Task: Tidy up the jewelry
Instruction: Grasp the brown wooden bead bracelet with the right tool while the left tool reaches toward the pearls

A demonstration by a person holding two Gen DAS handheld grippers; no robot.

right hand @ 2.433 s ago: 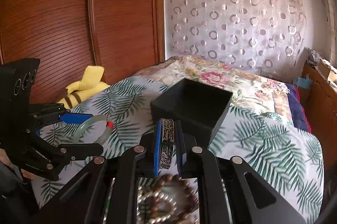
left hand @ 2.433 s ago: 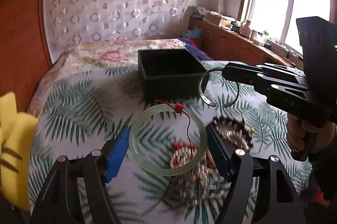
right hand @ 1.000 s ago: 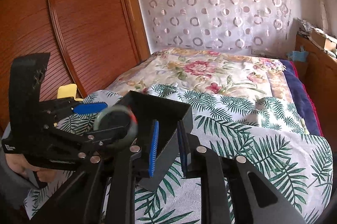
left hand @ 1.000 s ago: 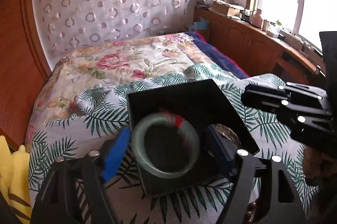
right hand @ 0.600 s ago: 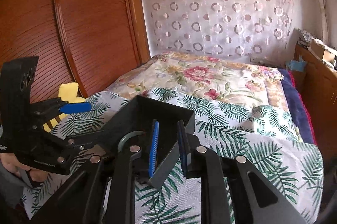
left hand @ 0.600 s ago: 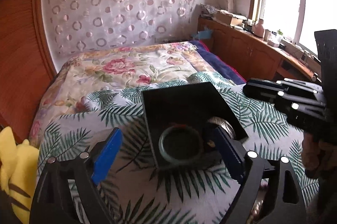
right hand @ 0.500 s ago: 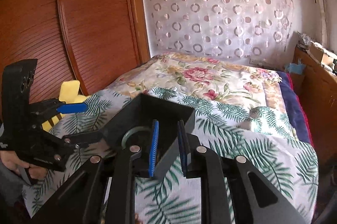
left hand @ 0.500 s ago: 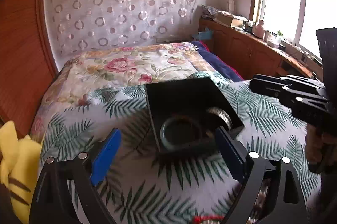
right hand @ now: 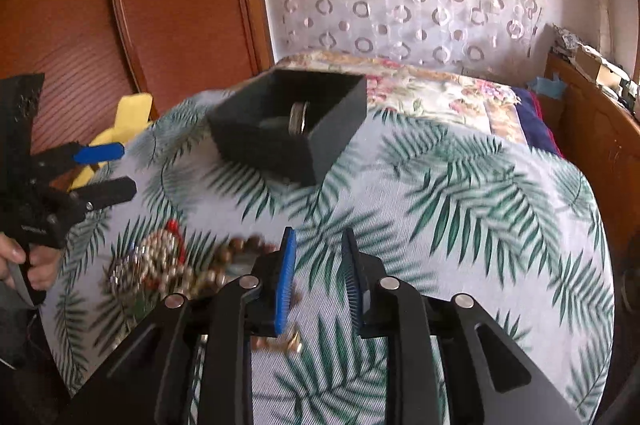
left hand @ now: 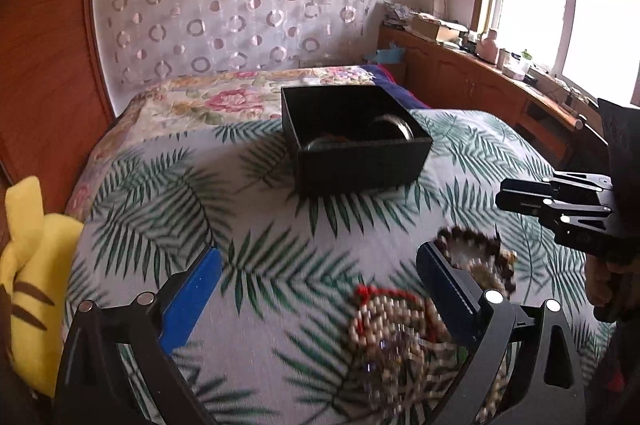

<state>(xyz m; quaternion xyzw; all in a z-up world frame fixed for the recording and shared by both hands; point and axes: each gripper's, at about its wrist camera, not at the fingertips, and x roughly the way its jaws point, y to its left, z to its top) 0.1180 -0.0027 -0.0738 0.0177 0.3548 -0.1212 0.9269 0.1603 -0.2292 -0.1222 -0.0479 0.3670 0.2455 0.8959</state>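
The tangled heap of beaded bracelets (left hand: 404, 329) lies on the palm-leaf bedspread (left hand: 256, 225) near its front edge, just beyond the empty, wide-spread left gripper (left hand: 316, 285), nearer than the empty, narrowly parted right gripper (right hand: 320, 273), with the black square box (left hand: 352, 141) well beyond.

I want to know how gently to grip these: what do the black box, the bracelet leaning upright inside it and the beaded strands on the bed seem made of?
Black box: probably stiff card, matte, thin straight walls.
Upright bracelet: likely metal, with a grey sheen.
Beaded strands: pale and brown beads, possibly wood or shell; blur leaves it open.
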